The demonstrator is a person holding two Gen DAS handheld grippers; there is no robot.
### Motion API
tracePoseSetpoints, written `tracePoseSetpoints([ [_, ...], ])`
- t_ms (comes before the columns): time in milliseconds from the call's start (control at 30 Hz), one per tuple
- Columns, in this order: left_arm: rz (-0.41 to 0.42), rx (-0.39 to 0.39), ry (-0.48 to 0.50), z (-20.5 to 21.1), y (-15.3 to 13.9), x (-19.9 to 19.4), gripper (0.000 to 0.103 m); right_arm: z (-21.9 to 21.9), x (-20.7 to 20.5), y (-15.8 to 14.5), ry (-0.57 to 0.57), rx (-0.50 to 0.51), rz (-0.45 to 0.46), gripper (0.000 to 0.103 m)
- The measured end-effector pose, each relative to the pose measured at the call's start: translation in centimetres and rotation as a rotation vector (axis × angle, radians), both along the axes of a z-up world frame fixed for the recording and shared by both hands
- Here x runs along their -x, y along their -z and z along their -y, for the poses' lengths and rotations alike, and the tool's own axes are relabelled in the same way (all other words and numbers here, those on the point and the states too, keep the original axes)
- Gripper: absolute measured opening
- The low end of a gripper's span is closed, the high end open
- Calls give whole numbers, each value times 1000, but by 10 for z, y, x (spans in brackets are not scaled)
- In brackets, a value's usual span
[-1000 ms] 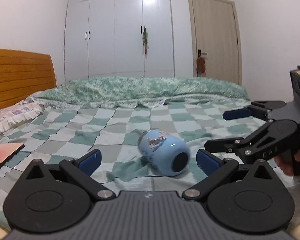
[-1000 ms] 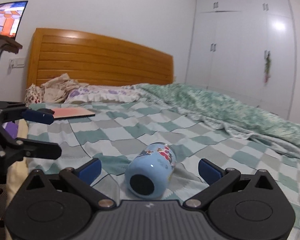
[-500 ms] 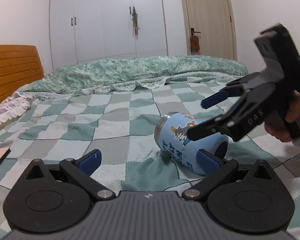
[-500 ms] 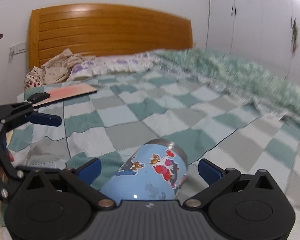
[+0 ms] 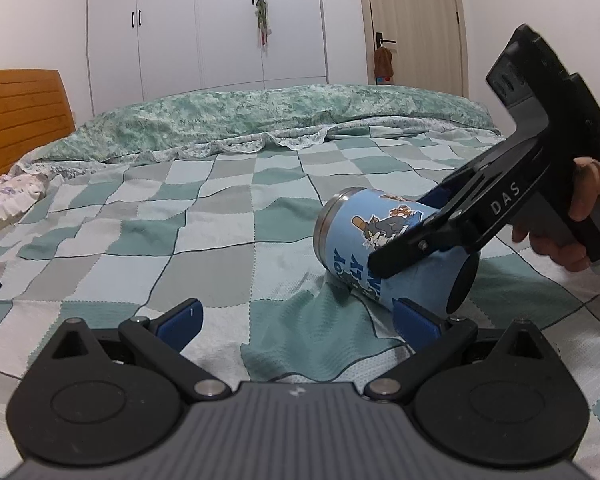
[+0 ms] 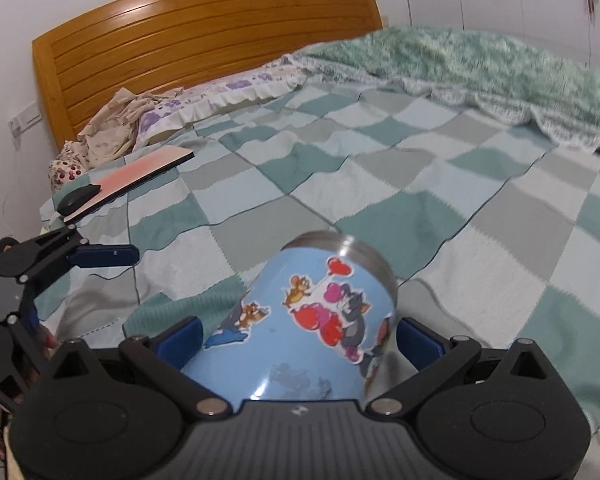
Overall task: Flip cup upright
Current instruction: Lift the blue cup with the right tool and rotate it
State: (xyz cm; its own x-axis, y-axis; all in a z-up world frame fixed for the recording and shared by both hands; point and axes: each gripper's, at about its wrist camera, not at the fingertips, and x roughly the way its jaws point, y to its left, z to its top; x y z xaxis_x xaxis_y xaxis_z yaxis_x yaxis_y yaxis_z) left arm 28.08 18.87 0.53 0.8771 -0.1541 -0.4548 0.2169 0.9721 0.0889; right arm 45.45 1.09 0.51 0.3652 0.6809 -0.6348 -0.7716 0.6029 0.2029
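Note:
A light blue cup (image 5: 384, 240) with cartoon stickers and a steel rim lies on its side on the checked bedspread. Its dark base faces the left wrist view. In the right wrist view the cup (image 6: 300, 320) lies between the fingers of my right gripper (image 6: 298, 334), rim pointing away; the pads stand a little apart from its sides, so the gripper is open around it. My left gripper (image 5: 296, 316) is open and empty, just left of the cup. My right gripper (image 5: 440, 228) also shows in the left wrist view, straddling the cup from the right.
The checked bedspread (image 5: 220, 220) covers the bed, with a rumpled green quilt (image 5: 260, 116) at the far side. A wooden headboard (image 6: 204, 40), pillows and a pink board (image 6: 140, 172) with a dark object on it lie at the left.
My right gripper has moved in over the cup until the cup sits between its fingers. My left gripper has shifted left, so the cup now lies at its right.

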Motion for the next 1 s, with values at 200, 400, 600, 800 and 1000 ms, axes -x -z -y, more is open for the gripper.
tracePoseSetpoints([
  [200, -18, 7, 0, -2, 1, -7, 103, -1, -17, 11, -5, -36, -132, 102],
  [400, -20, -3, 7, 0, 0, -21, 103, 8, -14, 15, 46, -62, -201, 100],
  [600, -21, -3, 7, 1, 0, -23, 103, 7, -12, 18, 68, -83, -273, 92],
  [800, -11, 38, -7, -6, -5, -19, 103, 21, 0, 18, 82, -136, -272, 90],
  [1000, -15, 61, -9, -4, -15, -13, 103, 40, 10, 13, 75, -196, -273, 88],
])
